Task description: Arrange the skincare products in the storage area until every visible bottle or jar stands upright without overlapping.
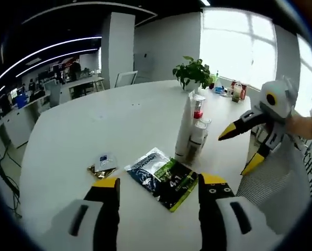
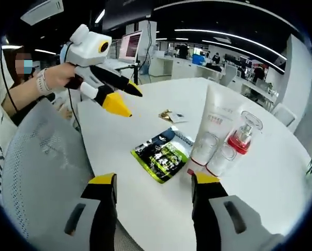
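Two yellow-tipped black jaws of the left gripper (image 1: 159,191) rise from the near edge of the left gripper view, set wide apart with nothing between them. Just beyond them a flat green-and-black foil sachet (image 1: 162,177) lies on the round white table (image 1: 93,130), its long axis running from near right to far left. To its left lies a small gold-edged sample packet (image 1: 102,164), also flat. Beyond the sachet, right of centre, the skincare cluster stands upright and close together: a tall white squeeze tube (image 1: 186,130) resting on its cap, long axis vertical, a clear bottle with a red collar (image 1: 198,128) just beside it, and a small clear jar (image 1: 204,125); whether they touch I cannot tell. Farther right the right gripper (image 1: 238,151), held in a person's hand (image 1: 297,125), hovers above the table edge, its jaws spread and empty, pointing left and down. At the far side a green potted plant (image 1: 192,70) stands near small bottles by the window.

In the right gripper view, that gripper's own jaws are likewise wide apart and hold nothing, the sachet lies beyond them, and the tube leans slightly beside the red-collared bottle.
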